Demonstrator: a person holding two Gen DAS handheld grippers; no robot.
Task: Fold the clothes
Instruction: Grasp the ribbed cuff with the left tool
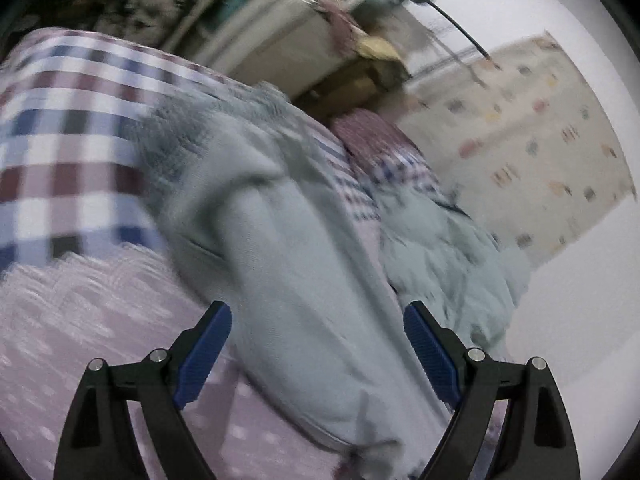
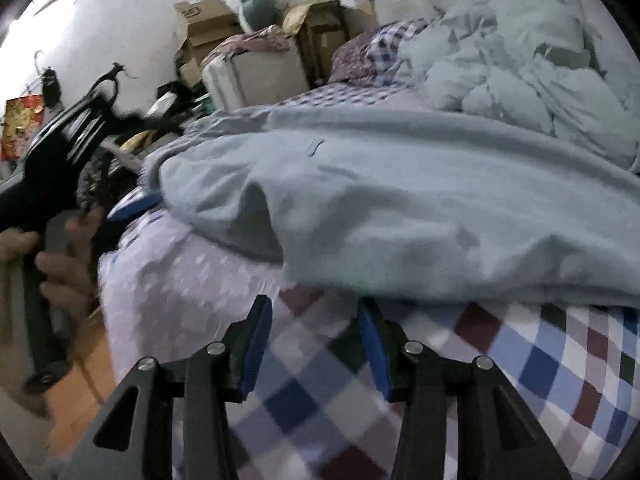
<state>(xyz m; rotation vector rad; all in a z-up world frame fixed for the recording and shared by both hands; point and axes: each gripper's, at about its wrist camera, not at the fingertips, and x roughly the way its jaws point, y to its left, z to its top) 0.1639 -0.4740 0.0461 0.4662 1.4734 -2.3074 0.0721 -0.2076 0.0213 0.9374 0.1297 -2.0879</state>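
While both my grippers gape empty, the pale blue garment [image 2: 400, 200] lies across the bed.
Right gripper [image 2: 316, 312] spread at 6 o'clock over the checked sheet [image 2: 540, 360]; left gripper [image 1: 318, 320] wide, garment at 12, crumpled duvet [image 2: 540, 68] beyond.

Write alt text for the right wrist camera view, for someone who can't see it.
The open right gripper points at the near edge of a pale blue-grey garment spread on a checked bed cover. At left, a hand holds the left gripper by the garment's far end.
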